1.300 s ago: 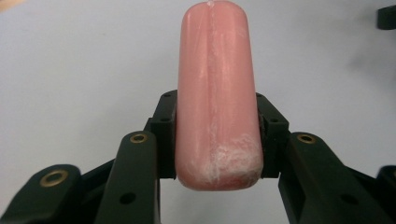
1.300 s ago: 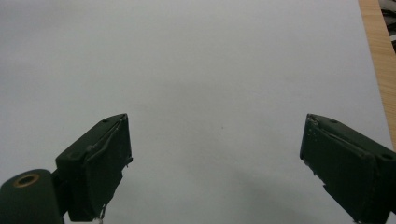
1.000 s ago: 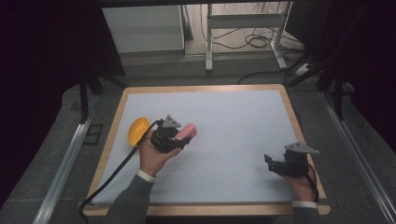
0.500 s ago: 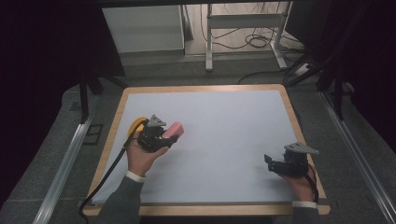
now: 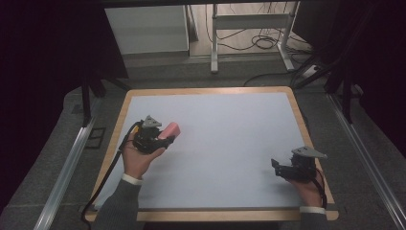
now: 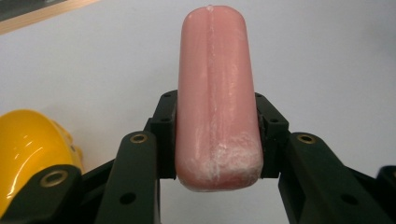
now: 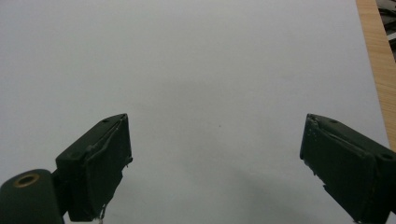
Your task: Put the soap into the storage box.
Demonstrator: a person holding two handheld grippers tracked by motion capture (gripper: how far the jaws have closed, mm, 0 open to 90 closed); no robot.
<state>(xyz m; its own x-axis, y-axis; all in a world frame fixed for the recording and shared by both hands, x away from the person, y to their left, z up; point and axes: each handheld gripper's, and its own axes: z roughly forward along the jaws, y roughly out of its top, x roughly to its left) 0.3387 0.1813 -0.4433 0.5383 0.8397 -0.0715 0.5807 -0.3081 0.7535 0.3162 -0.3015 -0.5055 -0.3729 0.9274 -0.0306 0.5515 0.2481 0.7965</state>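
My left gripper (image 5: 163, 137) is shut on a pink sausage-shaped piece (image 5: 171, 129) at the left side of the white board (image 5: 230, 129). In the left gripper view the pink sausage-shaped piece (image 6: 215, 93) stands lengthwise between the two black jaws, which press on its lower sides, and its rounded end points away. A glossy yellow object (image 6: 28, 149) lies just beside the left jaw, at the lower left of that view. My right gripper (image 5: 278, 166) rests low at the board's right front, and its jaws (image 7: 215, 163) stand wide apart with nothing between them.
The board has a wooden rim (image 5: 210, 90); its right edge (image 7: 373, 51) lies close to the right gripper. A black cable (image 5: 103, 184) trails from the left gripper over the front left corner. Metal rails (image 5: 67, 172) flank the table, and desk legs (image 5: 214, 43) stand beyond.
My left hand has carried the pink piece leftward across the board, and the gripper now covers most of the yellow object in the high view. The right gripper has stayed put.
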